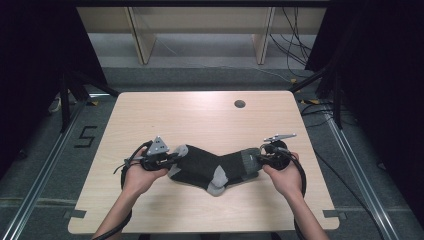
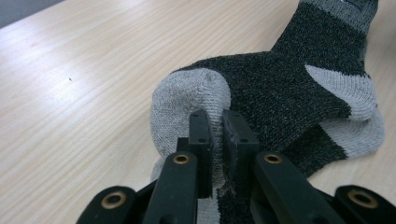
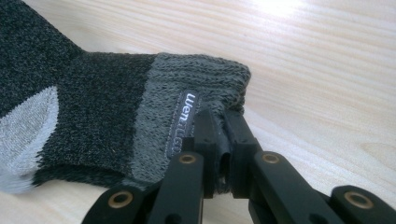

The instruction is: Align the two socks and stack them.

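Dark sock [image 1: 210, 167] lies at lower centre of the high view, long axis left–right between the grippers: left gripper [image 1: 172, 158] pinches its toe, right gripper [image 1: 257, 159] its cuff.

A pale wooden desk [image 1: 200, 120] with a round hole [image 1: 239, 104] near its far edge carries a pair of dark socks [image 1: 212, 167], lying well nearer than the hole, by the front edge.

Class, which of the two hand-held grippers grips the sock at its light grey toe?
The left hand-held gripper: it pinches the sock's toe; the right hand-held gripper clamps the cuff.
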Demonstrator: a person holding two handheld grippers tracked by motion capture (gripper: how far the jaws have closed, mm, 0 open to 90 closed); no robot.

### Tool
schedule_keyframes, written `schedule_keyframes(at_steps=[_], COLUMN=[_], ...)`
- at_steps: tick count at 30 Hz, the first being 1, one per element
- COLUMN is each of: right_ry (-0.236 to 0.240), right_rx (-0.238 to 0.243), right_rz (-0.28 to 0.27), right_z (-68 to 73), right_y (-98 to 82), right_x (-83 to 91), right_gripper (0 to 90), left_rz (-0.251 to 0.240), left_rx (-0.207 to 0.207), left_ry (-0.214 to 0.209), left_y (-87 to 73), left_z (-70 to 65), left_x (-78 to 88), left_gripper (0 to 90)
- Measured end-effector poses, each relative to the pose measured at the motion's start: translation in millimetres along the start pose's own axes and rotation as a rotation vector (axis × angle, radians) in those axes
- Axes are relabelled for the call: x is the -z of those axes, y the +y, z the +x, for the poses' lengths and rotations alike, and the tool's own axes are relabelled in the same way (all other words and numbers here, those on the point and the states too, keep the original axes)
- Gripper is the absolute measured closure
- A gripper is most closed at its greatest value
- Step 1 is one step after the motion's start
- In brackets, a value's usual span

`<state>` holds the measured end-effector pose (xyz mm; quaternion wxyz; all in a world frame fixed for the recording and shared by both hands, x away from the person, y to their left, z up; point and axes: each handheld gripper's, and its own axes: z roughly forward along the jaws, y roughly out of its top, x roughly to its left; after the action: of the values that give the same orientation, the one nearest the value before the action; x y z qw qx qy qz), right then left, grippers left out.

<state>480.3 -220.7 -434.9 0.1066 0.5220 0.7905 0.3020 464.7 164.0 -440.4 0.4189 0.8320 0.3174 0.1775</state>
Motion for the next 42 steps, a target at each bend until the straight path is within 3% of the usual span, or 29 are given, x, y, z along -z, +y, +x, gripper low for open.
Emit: schedule_keyframes(at_steps=[1, 4, 5, 6, 7, 8, 10, 17, 18, 19, 21, 23, 27, 31, 32, 34, 37, 40, 42], right_ry=[-0.005, 0.008, 0.016, 0.013, 0.02, 0.019, 0.027, 0.025, 0.035, 0.033, 0.017, 0.034, 0.016, 0.036, 0.011, 0.007, -0.033, -0.028, -0.028], right_rx=[0.018, 0.002, 0.034, 0.027, 0.051, 0.036, 0.049, 0.063, 0.052, 0.008, 0.047, 0.038, 0.032, 0.037, 0.052, 0.027, 0.057, 0.03, 0.037], right_rz=[-0.003, -0.006, -0.003, -0.005, 0.0, 0.0, 0.011, 0.032, 0.034, 0.045, 0.05, 0.041, 0.056, 0.056, 0.055, 0.074, 0.062, 0.074, 0.063], right_z=[-0.1, 7.6, 5.2, 8.7, 7.9, 10.5, 12.6, 13.4, 13.4, 16.5, 11.5, 10.5, 8.2, 7.7, 7.0, 8.1, 7.6, 8.4, 8.4], right_y=[0.5, 0.1, 0.8, 0.1, 0.2, -0.4, -0.9, -5.3, -6.2, -7.0, -6.8, -7.6, -7.0, -7.5, -7.2, -8.0, -7.7, -6.2, -6.5], right_x=[1.5, 7.7, 8.7, 10.2, 10.8, 10.6, 9.2, -3.3, -5.6, -6.2, -8.6, -10.8, -12.9, -15.6, -16.2, -18.5, -20.4, -20.8, -20.3], right_gripper=[85.7, 85.7, 85.7, 85.7, 85.7, 85.7, 85.6, 85.4, 85.4, 85.3, 85.3, 85.2, 85.1, 85.0, 84.9, 84.4, 83.7, 82.7, 82.7], left_rz=[0.007, 0.012, 0.02, 0.018, 0.023, 0.024, 0.031, 0.076, 0.077, 0.082, 0.095, 0.107, 0.097, 0.11, 0.115, 0.115, 0.098, 0.093, 0.08], left_rx=[0.006, 0.008, 0.006, 0.001, -0.001, 0.004, 0.006, -0.007, -0.005, -0.003, 0.0, -0.004, 0.014, 0.005, 0.005, 0.0, 0.017, 0.016, 0.028], left_ry=[0.003, 0.0, -0.008, -0.002, -0.001, -0.002, -0.002, 0.005, 0.007, 0.009, 0.004, 0.002, 0.003, 0.001, 0.001, 0.0, 0.0, 0.0, 0.014], left_y=[0.1, -3.4, -5.5, -7.8, -9.4, -11.7, -15.3, -25.6, -27.3, -29.7, -34.7, -38.2, -40.0, -40.8, -41.3, -42.0, -43.5, -44.4, -43.7], left_z=[-0.7, -2.4, -2.9, -3.4, -3.0, -2.6, -1.1, 2.1, 2.8, 3.7, 3.7, 3.2, 3.1, 4.1, 4.4, 4.9, 3.9, 4.1, 3.1], left_x=[4.1, 10.4, 12.9, 13.9, 14.5, 14.7, 14.1, 1.2, -1.0, -3.7, -8.9, -11.6, -12.4, -13.4, -13.6, -13.6, -13.4, -12.7, -11.7], left_gripper=[82.4, 82.3, 82.3, 82.2, 82.2, 82.2, 82.1, 81.7, 81.5, 81.2, 81.1, 81.0, 81.0, 80.4, 80.2, 79.3, 78.1, 78.5, 79.1])
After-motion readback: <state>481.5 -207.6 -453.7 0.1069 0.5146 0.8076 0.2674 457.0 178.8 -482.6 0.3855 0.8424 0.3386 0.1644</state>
